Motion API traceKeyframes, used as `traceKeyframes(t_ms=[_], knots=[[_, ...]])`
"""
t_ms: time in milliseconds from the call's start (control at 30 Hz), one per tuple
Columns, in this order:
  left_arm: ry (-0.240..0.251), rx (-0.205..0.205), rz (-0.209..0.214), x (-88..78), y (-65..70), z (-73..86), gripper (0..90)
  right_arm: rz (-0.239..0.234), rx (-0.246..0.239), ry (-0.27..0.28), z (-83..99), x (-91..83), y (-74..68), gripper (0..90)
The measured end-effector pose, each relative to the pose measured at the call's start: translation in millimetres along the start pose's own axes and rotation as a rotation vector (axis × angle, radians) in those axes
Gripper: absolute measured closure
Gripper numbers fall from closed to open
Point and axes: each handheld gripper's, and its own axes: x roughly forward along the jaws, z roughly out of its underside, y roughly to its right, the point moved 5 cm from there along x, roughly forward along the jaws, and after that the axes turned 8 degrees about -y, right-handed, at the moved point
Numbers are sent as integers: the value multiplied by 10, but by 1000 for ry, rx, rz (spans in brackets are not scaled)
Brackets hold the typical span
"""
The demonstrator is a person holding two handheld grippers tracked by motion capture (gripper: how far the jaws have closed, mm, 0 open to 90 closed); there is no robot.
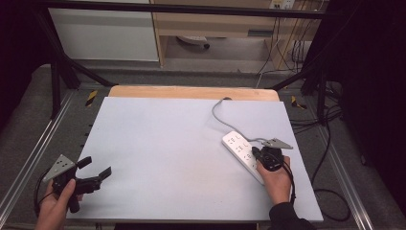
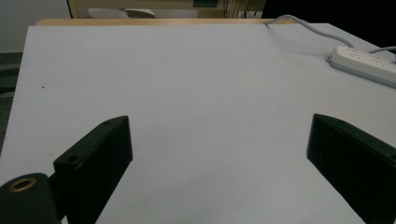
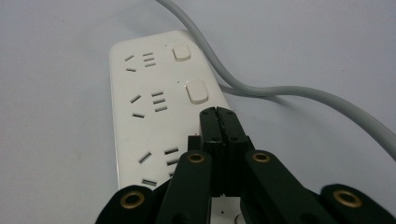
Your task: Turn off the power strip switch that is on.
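A: Where does the work stand?

B: My right gripper [image 3: 218,114] is over the power strip [image 3: 159,107], jaws pressed together with nothing between them; the closed tip sits just below the middle rocker switch [image 3: 197,91] of that strip. I judge the step to be pressing a switch with the shut tip; whether the tip already touches the plastic, I cannot tell.

A: And the strip's place?

B: Toward the right edge of the tabletop [image 1: 167,143], lying at a slant, nearer the near edge than the far one; its grey cable [image 1: 218,112] runs off toward the far edge. A second switch [image 3: 181,52] sits farther along the strip.

A: Your left?

B: Left gripper [image 1: 93,170] at the near left corner, jaws spread wide, holding nothing, well apart from the strip; idle, by my reading.

A: Next move?

B: A small nudge forward and down so the tip lands square on the switch pad, not on the socket slots beside it; a slip sideways could shove the whole strip, so a light, straight push.

A: What differs between views?

B: The right gripper view gives the switches and slots plainly; the high view shows the strip's lie on the tabletop and both hands; the left gripper view catches the strip's [image 2: 364,63] far end from a low angle, across bare tabletop.
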Motion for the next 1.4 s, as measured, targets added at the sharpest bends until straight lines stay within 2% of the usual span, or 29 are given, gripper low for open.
traceKeyframes(t_ms=[1400], knots=[[1, 3, 1, -1, 2, -3, 69, -24, 18, 26, -13, -22, 31, 900]])
